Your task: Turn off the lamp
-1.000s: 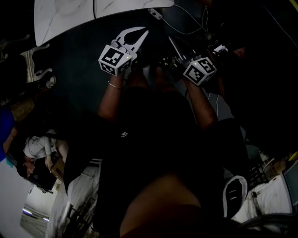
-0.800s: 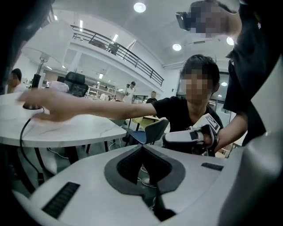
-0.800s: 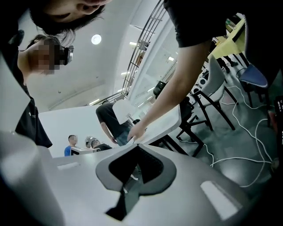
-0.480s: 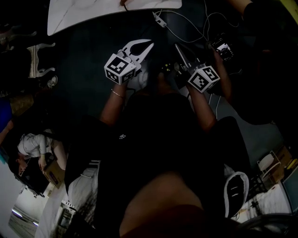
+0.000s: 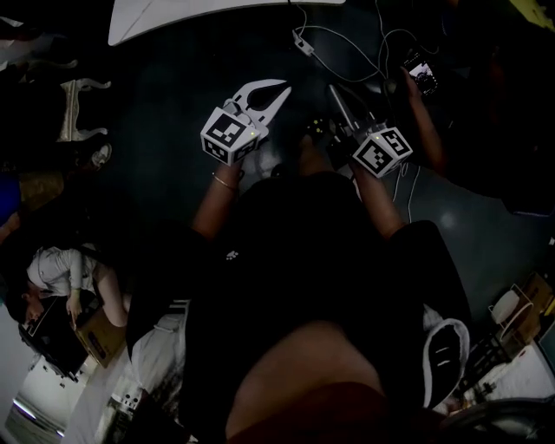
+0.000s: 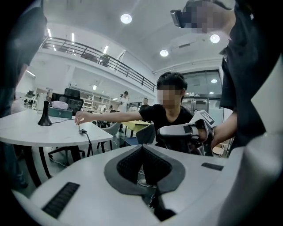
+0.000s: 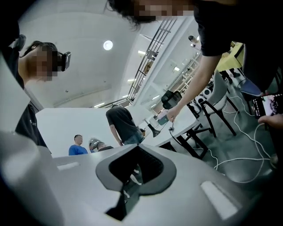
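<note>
Both grippers hang in front of my body over the dark floor. In the head view my left gripper (image 5: 276, 90) is white, with its jaws closed tip to tip and nothing in them. My right gripper (image 5: 334, 94) is darker, also shut and empty. The left gripper view shows its closed jaws (image 6: 141, 148), and beyond them a black flared lamp stand (image 6: 44, 115) on a white table (image 6: 40, 134). A seated person's hand (image 6: 78, 117) rests there by a cable switch (image 6: 82, 131). In the right gripper view, past the closed jaws (image 7: 138, 148), the same stand (image 7: 155, 129) is far off.
The white table's edge (image 5: 173, 16) shows at the top of the head view, and white cables (image 5: 347, 39) trail across the floor beside it. A hand holds a phone (image 5: 420, 73) at the upper right. People stand and sit around, with chairs (image 7: 205, 117) near the table.
In the head view the white table has slid toward the top edge, so it lies farther from both grippers. The grippers keep their places before my body, jaws unchanged.
</note>
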Tool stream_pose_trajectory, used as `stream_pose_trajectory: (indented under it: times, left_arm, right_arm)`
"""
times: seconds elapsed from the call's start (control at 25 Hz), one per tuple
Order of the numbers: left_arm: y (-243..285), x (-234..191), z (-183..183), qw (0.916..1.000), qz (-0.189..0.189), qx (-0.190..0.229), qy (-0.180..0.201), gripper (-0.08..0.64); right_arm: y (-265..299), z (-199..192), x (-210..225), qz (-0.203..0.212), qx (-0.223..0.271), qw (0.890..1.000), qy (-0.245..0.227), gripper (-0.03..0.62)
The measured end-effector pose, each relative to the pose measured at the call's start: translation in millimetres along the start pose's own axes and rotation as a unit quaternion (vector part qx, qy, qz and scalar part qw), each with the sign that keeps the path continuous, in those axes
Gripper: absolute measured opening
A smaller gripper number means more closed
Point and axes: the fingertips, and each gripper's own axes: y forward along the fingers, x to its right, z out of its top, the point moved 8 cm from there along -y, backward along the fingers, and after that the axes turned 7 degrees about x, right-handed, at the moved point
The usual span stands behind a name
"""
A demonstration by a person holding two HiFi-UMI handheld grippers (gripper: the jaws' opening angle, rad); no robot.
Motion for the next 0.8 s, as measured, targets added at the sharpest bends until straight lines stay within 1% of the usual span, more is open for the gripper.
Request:
stream_pose_trajectory:
  times: [0.12,0.2,0.32,0.44,0.6,0.8]
  left_arm:
    - [-17,17,2,1.0000,0.007,0.003,0.005,0.006]
    - [-30,28,-2,0.9999,0.010,0.007,-0.001,0.006]
    - [-48,45,-9,0.9998,0.000,0.018,-0.010,0.006]
    - [-61,59,-12,0.9998,-0.011,0.012,-0.012,0.006]
    - [-70,79,-10,0.9995,-0.024,0.018,-0.014,0.006]
    - [-74,104,-5,0.9995,-0.022,0.022,-0.002,0.006]
  right_arm:
    - [-14,-4,-20,0.004,0.008,1.000,-0.008,0.002]
    - [-24,-8,-32,0.004,0.017,1.000,-0.012,0.002]
    - [-41,-14,-52,-0.001,0.030,0.999,-0.017,0.002]
    - [-56,-19,-73,-0.007,0.037,0.999,-0.022,0.002]
    - [-77,-21,-100,-0.010,0.033,0.999,-0.031,0.002]
    - [-97,-14,-114,-0.002,0.021,0.999,-0.040,0.002]
